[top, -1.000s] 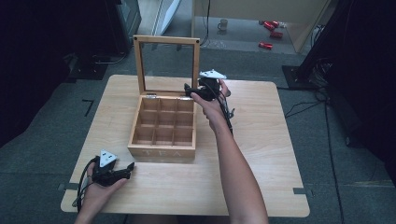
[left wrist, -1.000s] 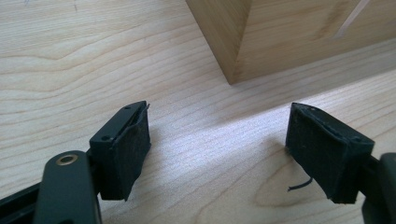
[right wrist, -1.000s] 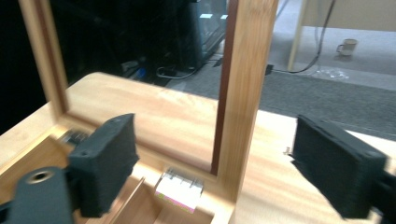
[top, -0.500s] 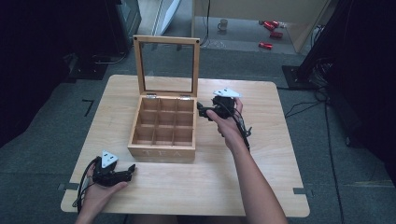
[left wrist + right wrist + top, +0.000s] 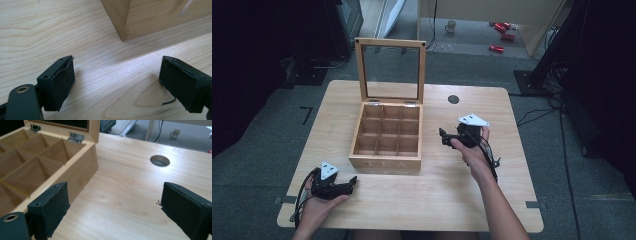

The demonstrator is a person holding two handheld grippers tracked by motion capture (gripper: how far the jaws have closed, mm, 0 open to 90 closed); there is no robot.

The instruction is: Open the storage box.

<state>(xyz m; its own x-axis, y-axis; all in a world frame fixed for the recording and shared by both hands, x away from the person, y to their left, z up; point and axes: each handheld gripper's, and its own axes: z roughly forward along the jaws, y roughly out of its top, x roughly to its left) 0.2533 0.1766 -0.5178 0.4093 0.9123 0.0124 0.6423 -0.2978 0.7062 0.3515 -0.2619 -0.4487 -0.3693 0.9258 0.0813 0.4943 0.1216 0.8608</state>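
Down at the near left corner of the counter (image 5: pixel 512 115), the left gripper (image 5: pixel 353 182) rests low with its jaws spread wide and nothing between them; they have just been opening. It points right, toward the front left corner of the wooden tea box (image 5: pixel 385 161), which sits mid-counter with its glass lid (image 5: pixel 391 70) standing upright. The right gripper (image 5: pixel 442 138), jaws likewise wide and empty, hangs just beside the box's right wall, pointing at it, and looks the nearer one to work on it.
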